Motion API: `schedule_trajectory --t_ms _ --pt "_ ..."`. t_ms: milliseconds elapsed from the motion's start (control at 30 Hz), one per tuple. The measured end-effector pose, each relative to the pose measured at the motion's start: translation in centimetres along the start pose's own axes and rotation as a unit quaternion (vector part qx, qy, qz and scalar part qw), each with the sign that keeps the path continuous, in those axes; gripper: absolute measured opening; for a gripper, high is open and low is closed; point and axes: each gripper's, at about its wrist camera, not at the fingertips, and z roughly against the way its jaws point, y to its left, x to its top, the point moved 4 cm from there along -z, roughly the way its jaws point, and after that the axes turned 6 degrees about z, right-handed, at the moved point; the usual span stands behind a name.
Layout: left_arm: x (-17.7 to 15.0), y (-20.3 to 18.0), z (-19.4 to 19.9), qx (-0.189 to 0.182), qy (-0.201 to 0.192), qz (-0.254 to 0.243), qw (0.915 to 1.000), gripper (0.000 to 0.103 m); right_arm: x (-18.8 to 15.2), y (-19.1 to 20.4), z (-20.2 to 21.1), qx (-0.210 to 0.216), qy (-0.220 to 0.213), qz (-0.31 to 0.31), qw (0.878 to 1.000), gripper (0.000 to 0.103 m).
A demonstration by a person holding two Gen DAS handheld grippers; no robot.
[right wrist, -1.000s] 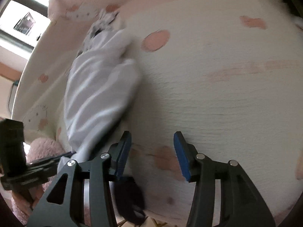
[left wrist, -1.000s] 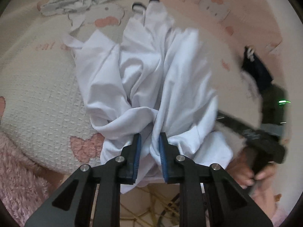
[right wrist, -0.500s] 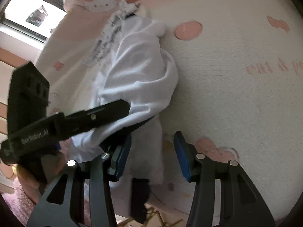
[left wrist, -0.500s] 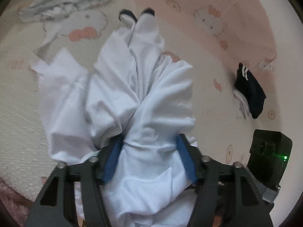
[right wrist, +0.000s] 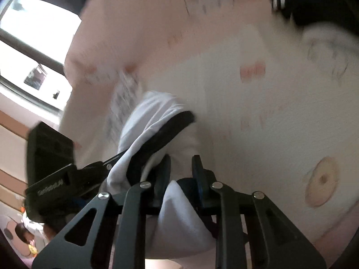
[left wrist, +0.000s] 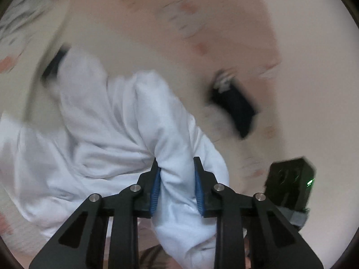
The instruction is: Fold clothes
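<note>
The crumpled white cotton garment (left wrist: pixel 107 139), judged soft and limp, is bunched between the left gripper (left wrist: pixel 177 186); beside it, the right gripper (right wrist: pixel 181 174) pinches its edge.

White garment (left wrist: pixel 107 139): soft matt cloth, smooth weave, creased into folds. Beneath it, bedspread (left wrist: pixel 157 33): matt cream-pink fabric w/ printed pink shapes; texture blurred. Beside the garment, left gripper (left wrist: pixel 177 179): matt black plastic arms, shiny silver metal screws, ribbed blue rubbery pads (left wrist: pixel 155 188). Right gripper (right wrist: pixel 180 174): same black plastic, metal screws. Well away from the garment, dark garment (left wrist: pixel 240 107): matt navy cloth w/ white stripes.
</note>
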Motion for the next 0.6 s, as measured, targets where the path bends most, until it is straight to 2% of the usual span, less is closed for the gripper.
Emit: schedule_trajectory --t_ms 67,100,167,200,233,267,333,400,433,500,567,600 --pt "0.7 -2.3 2.4 -0.048 -0.045 -0.022 0.9976 0.028 1.8 1.7 2.7 0.007 -0.035 0.026 0.999 0.02" --pt "1.0 -2.8 3.6 -0.061 -0.066 -0.028 0.9955 0.028 2.0 3.1 2.8 0.015 -0.04 0.043 0.998 0.02" --pt "1.2 -2.1 5.7 -0.064 -0.095 -0.022 0.9932 0.031 2.4 6.1 2.9 0.031 -0.05 0.079 0.995 0.021" --pt "1.2 -0.7 6.3 -0.054 -0.095 -0.004 0.994 0.033 2.6 7.5 2.9 0.039 -0.054 0.096 0.993 0.021" --pt "1.2 1.1 6.6 -0.041 -0.092 0.02 0.9947 0.034 2.1 8.1 1.3 0.037 -0.04 0.107 0.993 0.024" --pt "0.9 3.3 6.6 -0.017 -0.08 0.046 0.9956 0.038 1.0 7.8 -0.9 0.038 -0.008 0.103 0.994 0.027" --pt "-0.1 8.3 6.2 0.043 -0.053 0.098 0.9928 0.039 -1.2 6.8 -5.1 0.04 0.057 0.081 0.994 0.028" --pt "-1.1 11.1 6.8 0.08 -0.052 0.109 0.9894 0.041 -3.8 4.9 -8.1 0.033 0.11 0.044 0.992 0.028" --pt "-1.7 12.3 7.3 0.098 -0.056 0.108 0.9877 0.042 -4.5 4.4 -8.7 0.024 0.123 0.038 0.991 0.028" --pt "-2.7 13.2 7.8 0.1 -0.059 0.102 0.9879 0.051 -4.6 3.7 -9.4 0.005 0.129 0.043 0.991 0.031" --pt "-2.8 13.2 7.5 0.101 -0.061 0.1 0.9881 0.058 -4.0 2.3 -9.6 -0.017 0.11 0.046 0.993 0.042" --pt "-2.4 12.6 6.8 0.106 -0.058 0.087 0.9889 0.061 -3.6 1.6 -9.4 -0.028 0.098 0.044 0.994 0.044"
